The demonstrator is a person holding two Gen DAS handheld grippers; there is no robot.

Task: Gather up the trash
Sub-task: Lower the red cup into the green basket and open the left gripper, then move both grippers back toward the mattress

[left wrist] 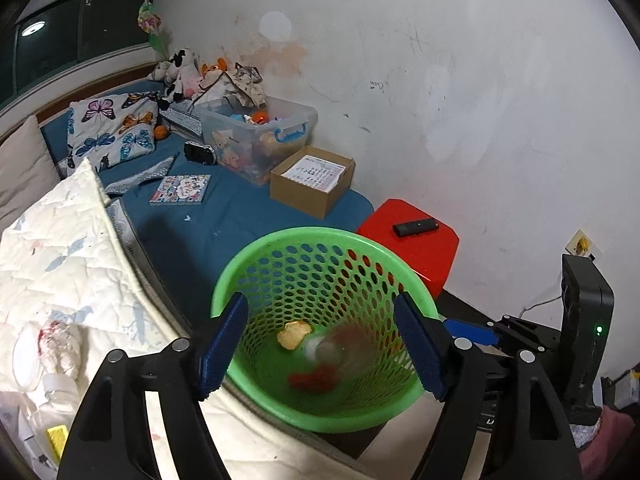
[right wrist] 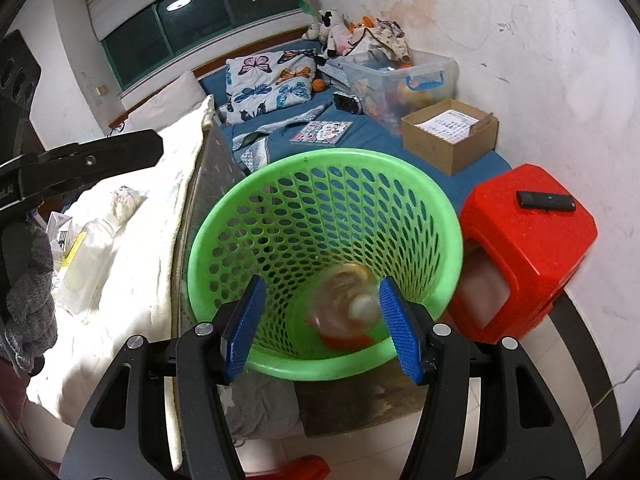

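A green perforated basket stands beside the bed. Inside it a clear plastic bottle shows motion-blurred, loose, touching neither gripper. A yellowish scrap and a red scrap lie on the basket's bottom. My left gripper hangs open over the basket's mouth, nothing between its blue pads. My right gripper is also open above the near rim. On the white quilt to the left lie a crumpled tissue and a clear plastic container.
A red stool with a black remote touches the basket's right side. On the blue bed sit a cardboard box, a clear toy bin, a book and a butterfly pillow.
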